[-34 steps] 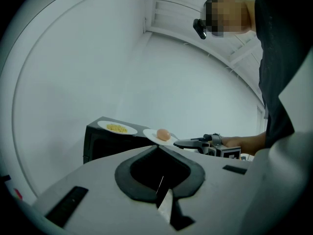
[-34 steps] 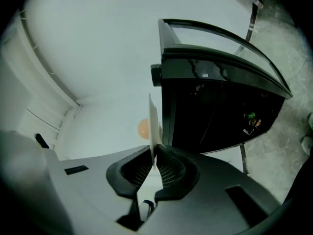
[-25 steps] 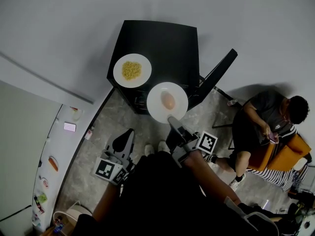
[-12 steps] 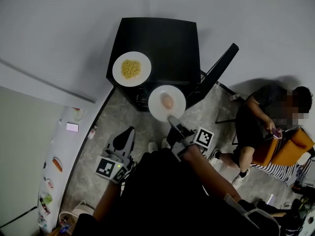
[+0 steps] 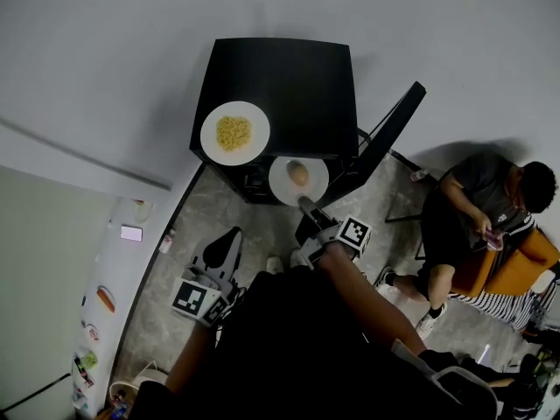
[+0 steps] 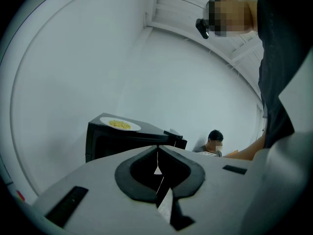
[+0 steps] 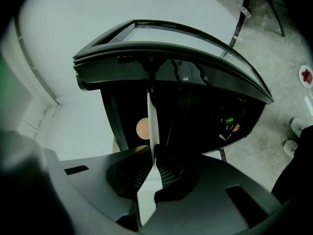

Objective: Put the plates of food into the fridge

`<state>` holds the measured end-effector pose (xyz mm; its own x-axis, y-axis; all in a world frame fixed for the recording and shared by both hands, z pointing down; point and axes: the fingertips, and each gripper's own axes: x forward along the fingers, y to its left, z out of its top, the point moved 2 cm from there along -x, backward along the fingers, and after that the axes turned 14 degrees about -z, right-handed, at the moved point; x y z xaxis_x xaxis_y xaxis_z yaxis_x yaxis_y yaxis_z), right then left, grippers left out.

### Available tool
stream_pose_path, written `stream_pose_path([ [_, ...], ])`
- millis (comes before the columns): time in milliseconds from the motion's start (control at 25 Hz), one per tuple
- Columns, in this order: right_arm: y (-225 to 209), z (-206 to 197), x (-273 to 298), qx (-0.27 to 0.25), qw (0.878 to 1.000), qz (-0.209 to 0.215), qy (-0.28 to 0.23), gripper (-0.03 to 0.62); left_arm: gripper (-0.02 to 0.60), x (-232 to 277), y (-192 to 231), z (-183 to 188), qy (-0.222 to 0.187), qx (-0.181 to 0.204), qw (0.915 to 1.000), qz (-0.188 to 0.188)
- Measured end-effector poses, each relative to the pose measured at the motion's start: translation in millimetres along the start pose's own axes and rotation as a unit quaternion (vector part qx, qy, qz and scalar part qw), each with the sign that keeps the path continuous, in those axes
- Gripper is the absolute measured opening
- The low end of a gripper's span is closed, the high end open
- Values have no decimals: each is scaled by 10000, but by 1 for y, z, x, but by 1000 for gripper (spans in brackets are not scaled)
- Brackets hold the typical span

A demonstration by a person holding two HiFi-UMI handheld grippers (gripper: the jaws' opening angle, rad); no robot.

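A white plate of yellow food (image 5: 234,133) (image 6: 120,125) lies on the near left corner of the black table (image 5: 297,81) (image 6: 132,138). My right gripper (image 5: 306,205) (image 7: 154,159) is shut on the rim of a second white plate (image 5: 298,180) (image 7: 152,124) that carries a round orange piece of food (image 5: 298,174) (image 7: 142,129). That plate hangs just off the table's front edge. My left gripper (image 5: 231,235) (image 6: 157,152) is shut and holds nothing, low at the left, away from the table.
A white fridge door with magnets (image 5: 105,297) stands at the lower left. A black chair (image 5: 385,138) leans by the table's right side. A person (image 5: 477,213) (image 6: 214,142) sits at the right, and my shoes (image 5: 278,263) show on the stone floor.
The plate in my right gripper looks smaller and farther from the head camera, closer to the table's front edge. The left gripper has barely moved.
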<state>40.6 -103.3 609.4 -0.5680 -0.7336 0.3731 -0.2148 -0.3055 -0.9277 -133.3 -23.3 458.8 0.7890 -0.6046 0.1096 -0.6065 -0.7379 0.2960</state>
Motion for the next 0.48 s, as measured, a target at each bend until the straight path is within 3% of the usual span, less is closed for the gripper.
stream_pose_path([
  [480, -25, 24, 34, 288, 9990, -296, -195, 37, 26, 16, 12, 0, 105, -14, 9999, -109],
])
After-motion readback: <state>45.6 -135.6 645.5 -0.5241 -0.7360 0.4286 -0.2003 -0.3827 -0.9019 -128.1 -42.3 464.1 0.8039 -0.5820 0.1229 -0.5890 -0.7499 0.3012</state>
